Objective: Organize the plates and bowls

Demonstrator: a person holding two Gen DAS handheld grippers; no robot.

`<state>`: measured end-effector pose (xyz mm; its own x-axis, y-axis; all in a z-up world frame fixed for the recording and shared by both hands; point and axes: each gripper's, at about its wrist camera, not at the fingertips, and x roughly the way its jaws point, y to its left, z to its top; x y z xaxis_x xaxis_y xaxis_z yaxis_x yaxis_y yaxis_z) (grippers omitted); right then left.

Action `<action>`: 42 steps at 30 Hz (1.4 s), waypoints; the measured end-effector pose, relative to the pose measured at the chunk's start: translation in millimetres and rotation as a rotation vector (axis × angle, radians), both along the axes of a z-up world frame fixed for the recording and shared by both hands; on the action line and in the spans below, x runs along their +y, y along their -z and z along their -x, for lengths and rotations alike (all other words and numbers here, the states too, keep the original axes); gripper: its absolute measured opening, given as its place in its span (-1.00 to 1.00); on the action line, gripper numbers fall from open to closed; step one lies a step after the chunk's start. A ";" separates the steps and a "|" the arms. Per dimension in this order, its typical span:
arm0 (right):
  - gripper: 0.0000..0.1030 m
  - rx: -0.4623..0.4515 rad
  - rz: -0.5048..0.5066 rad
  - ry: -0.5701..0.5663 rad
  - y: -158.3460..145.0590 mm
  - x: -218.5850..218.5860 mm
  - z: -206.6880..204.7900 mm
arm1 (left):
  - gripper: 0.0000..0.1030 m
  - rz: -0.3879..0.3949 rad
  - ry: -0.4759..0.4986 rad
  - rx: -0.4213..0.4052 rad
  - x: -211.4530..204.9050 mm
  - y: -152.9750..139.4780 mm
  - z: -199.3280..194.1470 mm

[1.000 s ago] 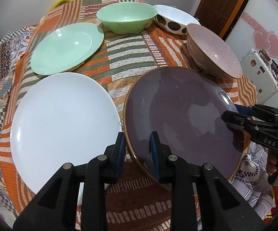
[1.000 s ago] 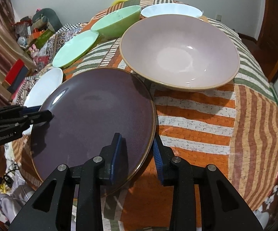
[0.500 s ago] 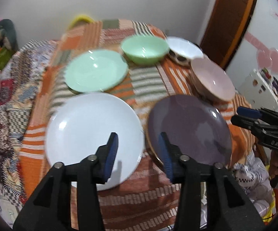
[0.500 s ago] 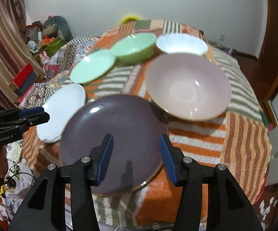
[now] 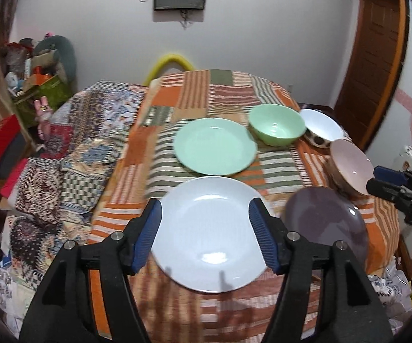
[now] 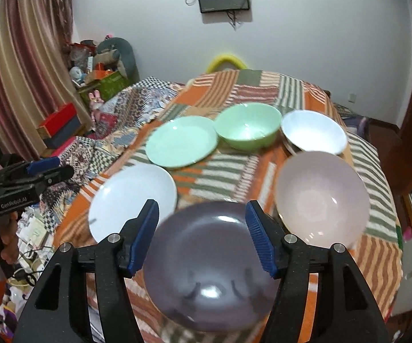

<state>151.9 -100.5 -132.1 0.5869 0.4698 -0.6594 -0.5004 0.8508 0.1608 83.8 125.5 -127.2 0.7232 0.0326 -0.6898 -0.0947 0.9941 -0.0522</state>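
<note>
Left gripper point(image 5: 206, 234) is hanging above the white plate point(image 5: 210, 240), jaws opening, about mid-width, nothing pinched. Right gripper point(image 6: 203, 235) is doing likewise over the purple plate point(image 6: 214, 263), jaws opening, empty.

All crockery is sitting on the striped worktop point(image 5: 194, 91). Left to right in the right wrist view: white plate near-left, green plate point(image 6: 181, 141) behind it, purple plate nearest, green bowl point(image 6: 248, 127) far-centre, white bowl point(image 6: 314, 131) far-right, pink bowl point(image 6: 323, 197) near-right.

For stacking, I'd judge: take one plate by its rim, lift level, lower it centred on another plate; nest the bowls separately, and avoid dragging the cloth.

Writing: "GenRobot.AI" on the left gripper body in the right wrist view; "DA…", cut off, on the right gripper in the left view.
</note>
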 end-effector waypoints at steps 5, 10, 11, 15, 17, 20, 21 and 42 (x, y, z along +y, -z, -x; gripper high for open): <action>0.15 0.005 -0.008 -0.030 0.8 22.5 -11.0 | 0.36 -0.017 -0.052 0.004 22.1 7.3 4.1; 0.15 0.026 0.017 -0.061 10.8 47.3 -26.1 | 0.36 0.001 -0.091 0.038 45.8 21.6 -1.0; 0.15 0.031 0.024 -0.067 13.5 51.6 -29.3 | 0.36 0.007 -0.097 0.049 50.7 26.1 -3.4; 0.15 0.052 0.044 -0.086 21.7 65.1 -39.4 | 0.36 0.017 -0.110 0.085 63.7 42.6 -12.2; 0.15 0.064 0.056 -0.093 26.8 71.6 -45.1 | 0.36 0.025 -0.111 0.105 69.7 51.3 -17.1; 0.15 0.087 0.079 -0.106 37.2 80.8 -54.4 | 0.36 0.047 -0.106 0.142 75.9 65.9 -24.5; 0.15 0.096 0.091 -0.110 41.6 84.7 -57.7 | 0.36 0.055 -0.106 0.156 78.3 71.5 -27.2; -0.41 0.281 0.270 -0.238 96.8 118.9 -90.7 | -0.25 0.207 0.018 0.326 85.9 133.7 -45.5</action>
